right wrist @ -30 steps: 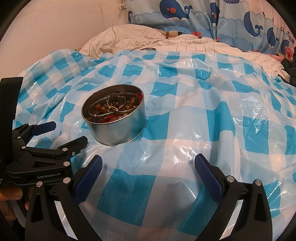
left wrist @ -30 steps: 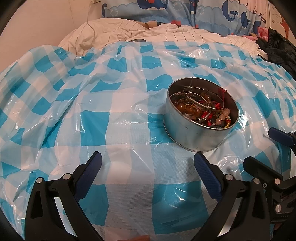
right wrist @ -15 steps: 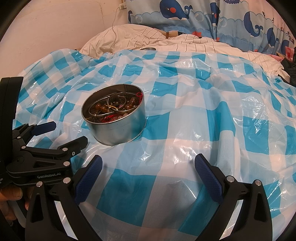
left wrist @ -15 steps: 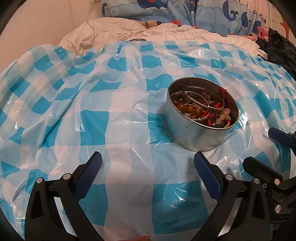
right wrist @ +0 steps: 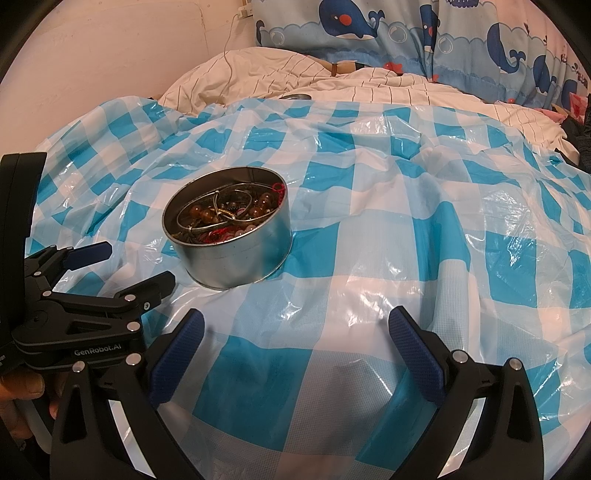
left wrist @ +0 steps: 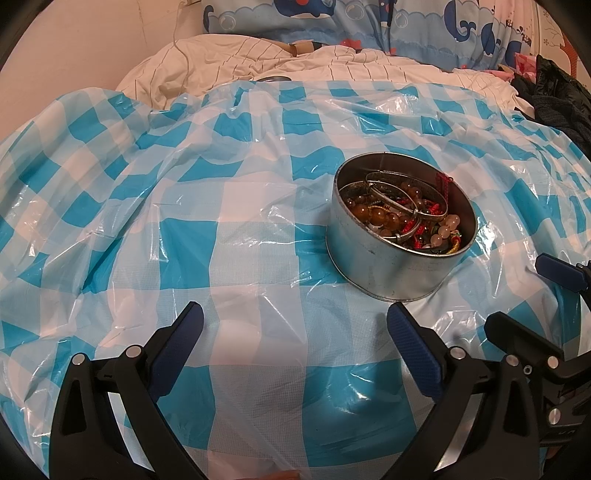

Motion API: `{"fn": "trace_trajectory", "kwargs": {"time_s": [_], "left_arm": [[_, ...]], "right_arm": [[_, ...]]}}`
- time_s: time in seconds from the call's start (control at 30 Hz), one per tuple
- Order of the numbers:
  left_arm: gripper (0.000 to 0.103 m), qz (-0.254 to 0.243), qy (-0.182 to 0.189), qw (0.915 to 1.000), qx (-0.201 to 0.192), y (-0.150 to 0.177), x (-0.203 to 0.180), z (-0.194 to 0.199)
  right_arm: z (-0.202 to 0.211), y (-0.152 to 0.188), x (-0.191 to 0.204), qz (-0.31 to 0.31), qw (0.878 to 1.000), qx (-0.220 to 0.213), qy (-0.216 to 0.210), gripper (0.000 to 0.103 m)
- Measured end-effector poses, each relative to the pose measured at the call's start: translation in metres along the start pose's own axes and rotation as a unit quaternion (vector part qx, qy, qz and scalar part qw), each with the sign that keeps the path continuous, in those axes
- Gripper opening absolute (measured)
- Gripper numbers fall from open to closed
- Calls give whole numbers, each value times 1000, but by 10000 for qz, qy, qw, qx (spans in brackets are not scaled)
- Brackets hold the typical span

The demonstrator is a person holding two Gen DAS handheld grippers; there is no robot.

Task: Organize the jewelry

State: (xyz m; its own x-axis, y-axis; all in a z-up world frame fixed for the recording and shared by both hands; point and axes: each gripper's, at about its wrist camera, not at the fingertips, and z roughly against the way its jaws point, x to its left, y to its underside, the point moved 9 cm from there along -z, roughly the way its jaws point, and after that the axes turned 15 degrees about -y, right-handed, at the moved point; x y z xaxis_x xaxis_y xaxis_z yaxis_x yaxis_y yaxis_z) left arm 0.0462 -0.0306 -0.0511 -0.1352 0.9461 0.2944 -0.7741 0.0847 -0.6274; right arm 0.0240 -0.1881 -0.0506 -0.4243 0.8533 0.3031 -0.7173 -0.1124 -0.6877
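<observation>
A round metal tin stands on the blue-and-white checked plastic sheet. It holds a tangle of jewelry: amber and pink bead bracelets, silver bangles, red cord. The tin also shows in the right wrist view, with the jewelry inside. My left gripper is open and empty, just short of the tin and to its left. My right gripper is open and empty, to the right of the tin. The left gripper also shows in the right wrist view, open.
The sheet covers a bed. A striped cream quilt and a whale-print pillow lie at the back. A small metal lid sits at the sheet's far edge. Dark clothing lies at the far right.
</observation>
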Motion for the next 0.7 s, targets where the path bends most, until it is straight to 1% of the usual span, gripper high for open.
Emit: {"fn": "trace_trajectory", "kwargs": {"time_s": [0.53,0.7], "left_arm": [[96,-1,2,10000,5,-1,0,0],[96,38,45,10000,54,3,0,-3]], "right_arm": [[0,0,0,-3,10000,7,0,96],[0,0,0,-7,10000,15,2,96]]}}
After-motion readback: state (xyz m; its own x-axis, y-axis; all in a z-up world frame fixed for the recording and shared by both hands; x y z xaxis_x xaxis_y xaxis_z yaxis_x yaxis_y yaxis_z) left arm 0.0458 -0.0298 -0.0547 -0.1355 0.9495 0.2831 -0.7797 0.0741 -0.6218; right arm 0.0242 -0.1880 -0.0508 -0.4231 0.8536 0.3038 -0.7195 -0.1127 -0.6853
